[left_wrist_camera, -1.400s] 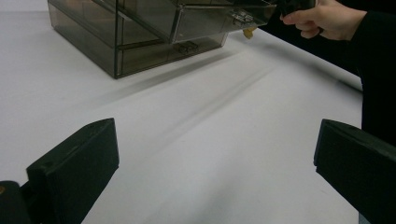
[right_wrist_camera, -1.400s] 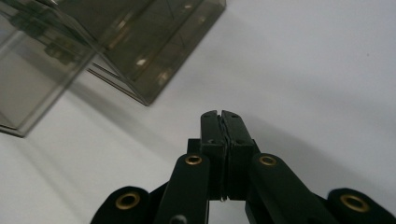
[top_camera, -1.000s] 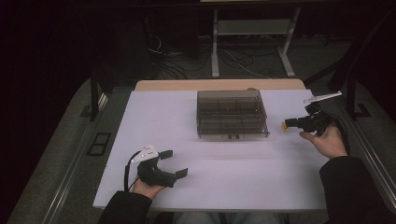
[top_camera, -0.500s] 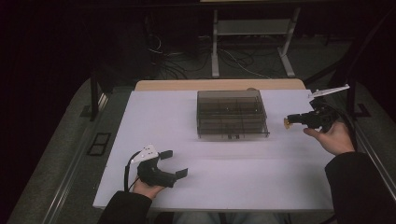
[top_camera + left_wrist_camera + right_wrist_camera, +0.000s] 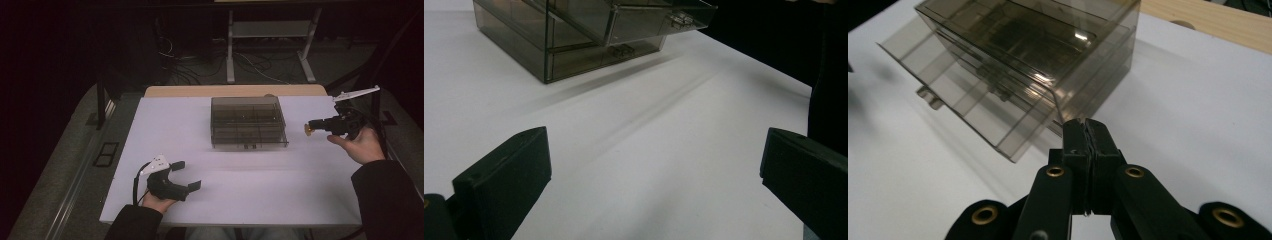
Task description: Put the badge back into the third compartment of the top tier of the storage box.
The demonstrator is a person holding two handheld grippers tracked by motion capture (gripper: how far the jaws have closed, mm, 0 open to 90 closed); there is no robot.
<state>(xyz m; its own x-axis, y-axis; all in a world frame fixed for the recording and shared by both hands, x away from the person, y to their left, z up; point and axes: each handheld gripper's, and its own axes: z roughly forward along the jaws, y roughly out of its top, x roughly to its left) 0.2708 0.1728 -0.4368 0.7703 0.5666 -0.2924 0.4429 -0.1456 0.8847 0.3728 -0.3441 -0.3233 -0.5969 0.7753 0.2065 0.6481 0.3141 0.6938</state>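
Since a second ago the right claw (image 5: 311, 128) has drifted a bit up and away from the smoky clear organizer box (image 5: 248, 121), while the left claw (image 5: 186, 175) hasn't budged from its spot near the front left of the counter (image 5: 280, 185).

So right now: the box sits toward the back middle of the white counter, flat on the surface. The right claw hangs off to its right, not touching, with its tip pointing at the box's right side. From the right gripper view the jaws are pressed tight together with nothing between them, and the box (image 5: 1023, 65) is just past the tips, with a drawer tray sticking out toward the left of that view.

The left claw is well apart from the box, down near the person's edge, and its jaws are spread wide with nothing in them. In the left gripper view the two black pads (image 5: 504, 175) sit at either side of the frame, with bare counter between them and the box (image 5: 574, 35) far off at the top, a latch tab visible on the pulled-out drawer.

Count: one box, two claws, one per hand. A strip of bare wood (image 5: 235, 90) shows behind the white top
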